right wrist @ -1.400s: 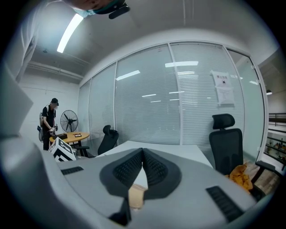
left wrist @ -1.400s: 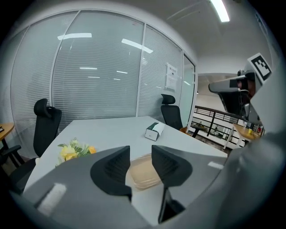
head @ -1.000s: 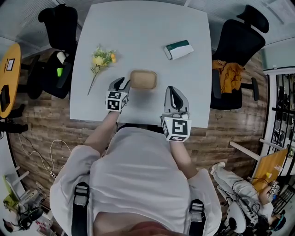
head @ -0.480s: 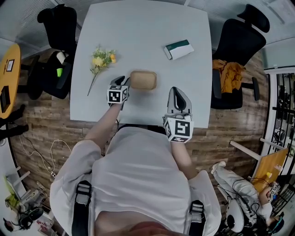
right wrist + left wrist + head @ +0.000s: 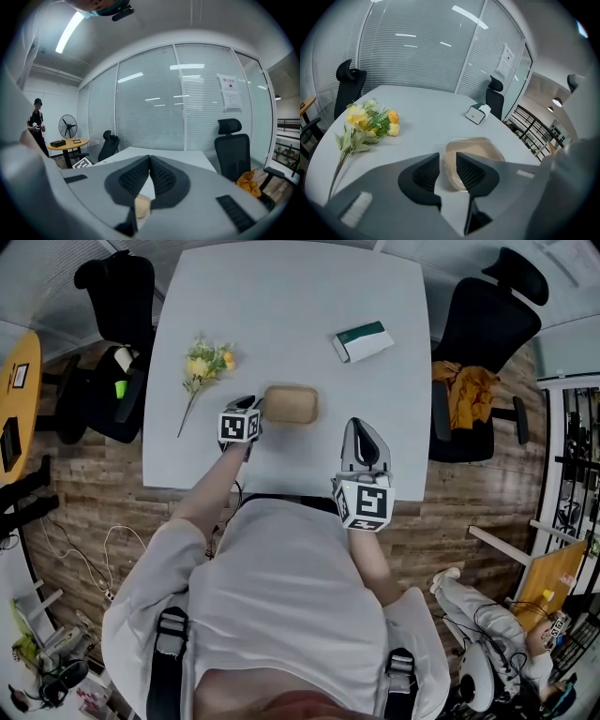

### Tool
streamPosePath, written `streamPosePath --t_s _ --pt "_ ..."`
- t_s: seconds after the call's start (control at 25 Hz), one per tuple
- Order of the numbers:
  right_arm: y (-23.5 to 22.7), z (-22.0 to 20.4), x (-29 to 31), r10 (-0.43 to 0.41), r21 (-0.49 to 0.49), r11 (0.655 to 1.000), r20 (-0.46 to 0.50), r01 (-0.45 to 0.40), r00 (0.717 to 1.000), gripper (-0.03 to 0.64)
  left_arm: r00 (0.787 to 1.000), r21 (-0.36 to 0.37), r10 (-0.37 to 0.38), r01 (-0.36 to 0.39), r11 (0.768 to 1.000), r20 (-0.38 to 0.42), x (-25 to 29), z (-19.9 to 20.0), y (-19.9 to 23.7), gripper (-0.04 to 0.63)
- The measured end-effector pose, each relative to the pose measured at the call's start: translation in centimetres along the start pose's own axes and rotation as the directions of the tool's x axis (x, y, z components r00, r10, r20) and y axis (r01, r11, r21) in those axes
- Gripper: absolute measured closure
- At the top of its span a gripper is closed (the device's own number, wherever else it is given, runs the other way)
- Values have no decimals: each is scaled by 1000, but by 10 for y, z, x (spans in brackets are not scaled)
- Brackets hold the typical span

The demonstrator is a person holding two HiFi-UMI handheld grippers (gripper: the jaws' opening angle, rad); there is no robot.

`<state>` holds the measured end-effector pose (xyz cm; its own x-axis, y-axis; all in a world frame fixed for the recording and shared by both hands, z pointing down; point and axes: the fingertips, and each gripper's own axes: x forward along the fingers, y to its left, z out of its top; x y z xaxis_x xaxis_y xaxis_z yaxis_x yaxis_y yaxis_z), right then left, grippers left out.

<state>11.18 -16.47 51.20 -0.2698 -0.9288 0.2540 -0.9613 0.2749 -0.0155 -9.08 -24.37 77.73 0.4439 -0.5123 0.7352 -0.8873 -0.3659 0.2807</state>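
Observation:
A tan lidded container point(image 5: 291, 404) lies on the white table point(image 5: 291, 296). My left gripper point(image 5: 249, 407) sits just left of it, close to its left edge, jaws a little apart with nothing between them. In the left gripper view the container point(image 5: 474, 153) shows right beyond the left gripper point(image 5: 447, 161), which is open. A bunch of yellow flowers point(image 5: 204, 367) lies further left, flowers point(image 5: 365, 124) also ahead-left. My right gripper point(image 5: 362, 427) hovers near the table's front edge, right of the container. The right gripper point(image 5: 149, 161) is shut and empty.
A green-and-white box point(image 5: 364, 340) lies at the table's back right. Black office chairs point(image 5: 117, 287) stand at both sides; the right one carries an orange cloth point(image 5: 461, 390). A glass wall with blinds point(image 5: 408, 51) is beyond. A person point(image 5: 36, 124) stands far off by a fan point(image 5: 69, 126).
My left gripper has moved forward and tipped down toward the container, which now looms closer in its view. The right gripper has barely shifted.

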Motion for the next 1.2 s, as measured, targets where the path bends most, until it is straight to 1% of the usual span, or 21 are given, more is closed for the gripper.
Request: streamPosePath --t_s 0.28,0.68,0.92,1.2 --pt "-4 -1 1 0 4 1000 -2 0 1000 607 999 -34 -10 9 999 -41 7 -7 1 476" --pt "-6 -1 3 10 7 1000 -3 -10 1000 607 998 -69 -17 13 998 -54 10 -10 1 483" --pt "-4 -2 3 13 5 1000 -5 -13 1000 607 998 -67 -8 4 998 -61 11 -13 6 514" --pt "-6 -4 3 8 6 1000 -11 -8 1000 607 998 -54 -11 8 999 -61 14 -13 6 517"
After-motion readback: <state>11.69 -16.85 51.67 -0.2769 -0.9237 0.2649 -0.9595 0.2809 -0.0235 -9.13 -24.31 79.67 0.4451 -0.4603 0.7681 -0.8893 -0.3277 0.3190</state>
